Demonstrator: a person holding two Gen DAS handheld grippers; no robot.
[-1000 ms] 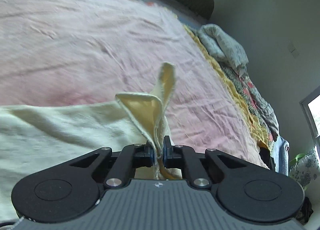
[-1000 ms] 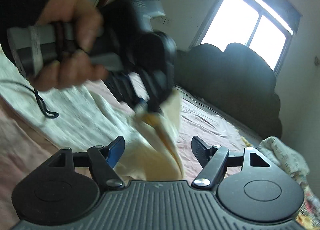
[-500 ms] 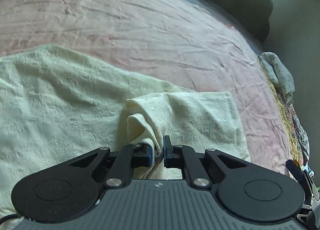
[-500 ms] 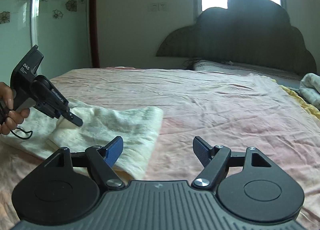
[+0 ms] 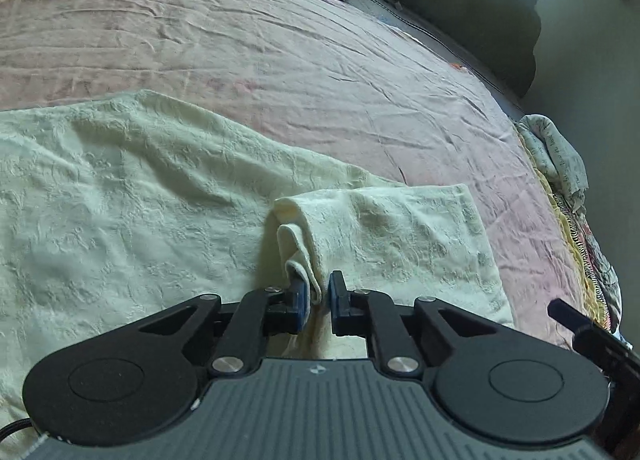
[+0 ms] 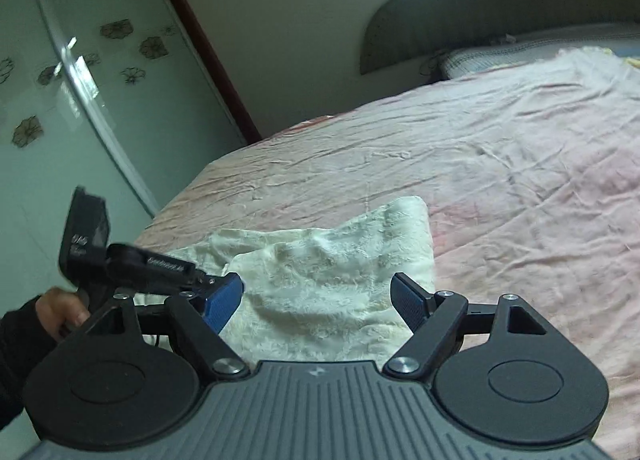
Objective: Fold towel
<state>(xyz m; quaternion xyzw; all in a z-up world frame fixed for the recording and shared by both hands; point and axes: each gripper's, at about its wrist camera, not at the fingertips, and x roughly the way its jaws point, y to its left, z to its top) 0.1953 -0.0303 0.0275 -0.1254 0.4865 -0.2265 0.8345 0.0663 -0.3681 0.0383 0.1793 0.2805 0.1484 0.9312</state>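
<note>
Towel (image 5: 160,187) corner pinched in left tool (image 5: 318,300), folded flap lying fwd-right on bed (image 5: 280,39); right tool (image 6: 318,300) spread wide, empty, hovering nearer flap's free edge.

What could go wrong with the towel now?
The left gripper pinches only a thin bunched ridge of the towel, so the cloth might slip out or drop crooked. The folded-over flap already looks lumpy, so creases could stay in. The right gripper is open and holds nothing, so that side may shift.
</note>
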